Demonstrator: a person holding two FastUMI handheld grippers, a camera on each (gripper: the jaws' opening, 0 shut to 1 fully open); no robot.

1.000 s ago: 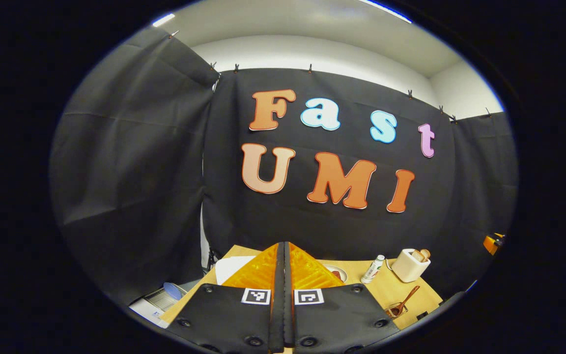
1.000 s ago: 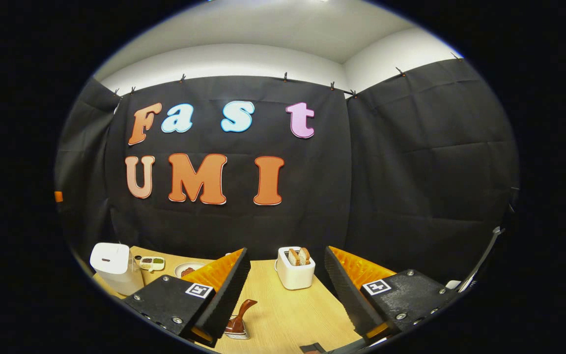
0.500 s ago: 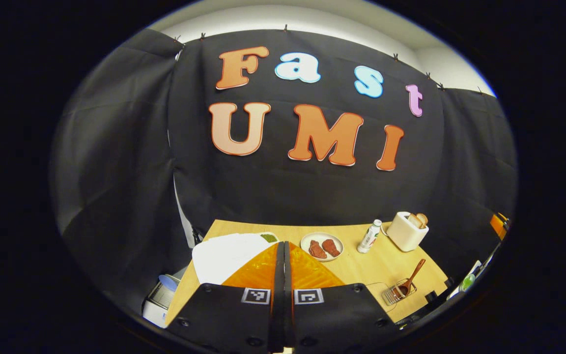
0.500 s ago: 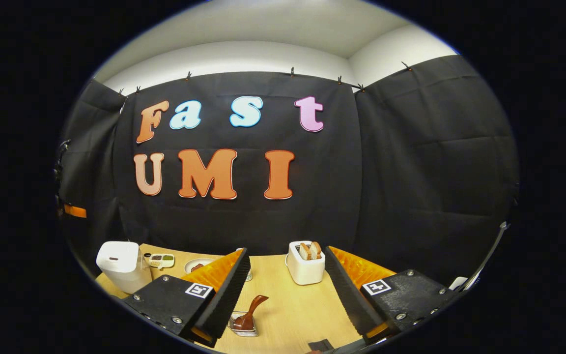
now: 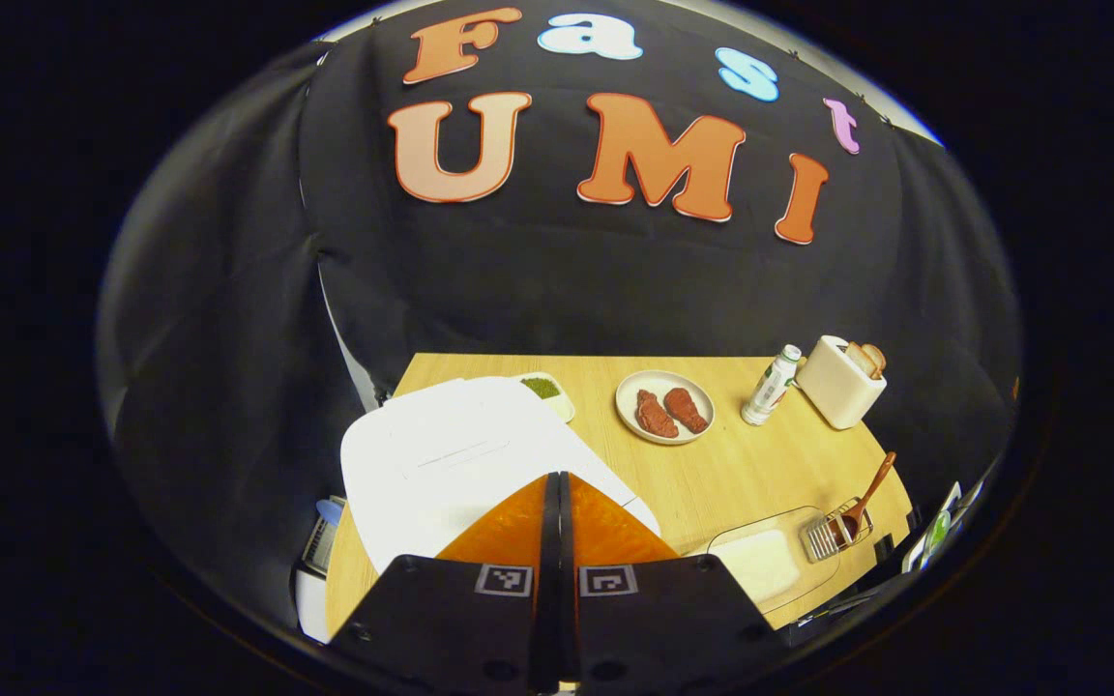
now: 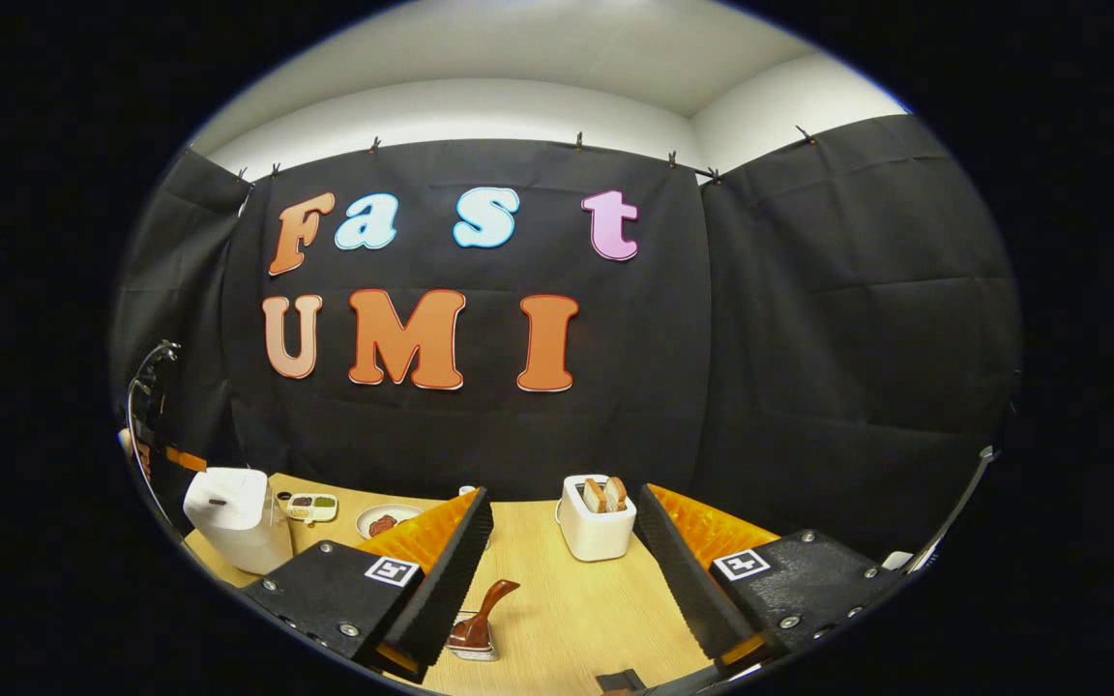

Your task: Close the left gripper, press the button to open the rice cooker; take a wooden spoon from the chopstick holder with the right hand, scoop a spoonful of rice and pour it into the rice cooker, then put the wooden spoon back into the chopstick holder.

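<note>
The left tool [image 5: 557, 483] has its fingers pressed together with nothing between them, and it hangs above the white rice cooker [image 5: 460, 464], which sits at the lower left of the left gripper view with its lid down. The right tool [image 6: 562, 541] stands wide and empty, low in the right gripper view.

The wooden spoon [image 5: 868, 493] stands tilted in the wire chopstick holder [image 5: 833, 535] at the lower right of the left gripper view, bowl down and handle up. In the right gripper view the spoon [image 6: 482, 619] sits just inside the right tool's left finger. It looks light and stiff, with a smooth handle that may slip; the upper handle seems the best place to grip. The wire holder looks light enough to lift or tip if the spoon catches. A clear container of rice [image 5: 760, 565] lies just beside the holder; loose grains will probably spill if the spoon tilts. The cooker's button cannot be made out.

The worktop [image 5: 741, 474] is pale wood, flat and smooth. It also carries a plate [image 5: 665, 406] with two reddish pieces, a small bottle [image 5: 772, 385], a toaster [image 6: 596, 517] and a small dish [image 5: 545, 390]. Black cloth walls the booth.
</note>
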